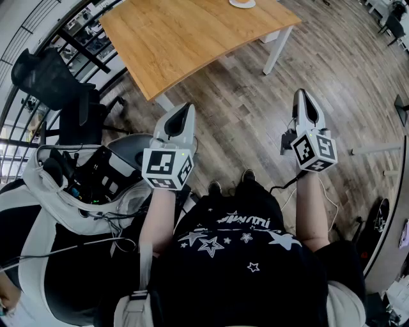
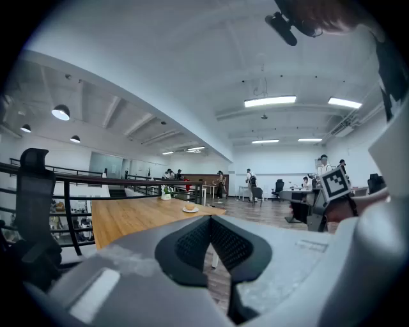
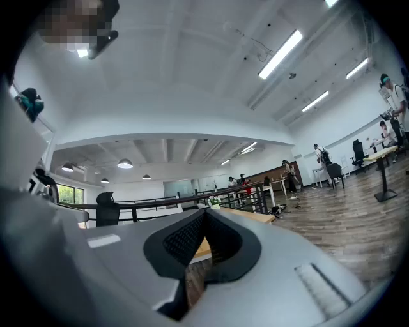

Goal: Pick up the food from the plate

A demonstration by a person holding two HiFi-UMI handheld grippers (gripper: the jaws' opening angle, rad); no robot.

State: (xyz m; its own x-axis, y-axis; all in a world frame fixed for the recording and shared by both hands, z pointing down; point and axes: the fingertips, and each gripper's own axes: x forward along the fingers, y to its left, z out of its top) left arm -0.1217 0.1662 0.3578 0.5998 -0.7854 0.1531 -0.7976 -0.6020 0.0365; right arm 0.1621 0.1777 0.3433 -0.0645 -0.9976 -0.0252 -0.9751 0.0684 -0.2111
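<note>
A small round piece of food (image 2: 190,205) lies on a white plate (image 2: 190,209) at the far part of the wooden table (image 2: 128,217). The head view shows the same plate (image 1: 243,3) at the table's (image 1: 192,38) far edge. My left gripper (image 1: 188,106) is held in the air over the floor, short of the table's near edge, its jaws shut with nothing between them. The right gripper (image 1: 301,93) is also off the table, over the floor to the right, and is shut and empty. Seen from their own cameras, the left gripper (image 2: 210,218) and the right gripper (image 3: 205,211) both have their tips together.
A black office chair (image 1: 57,83) and a railing (image 1: 38,38) stand left of the table. A white table leg (image 1: 278,48) is at the right. Bags and cables (image 1: 83,179) lie on a seat at my left. People and desks (image 2: 300,191) are far off across the room.
</note>
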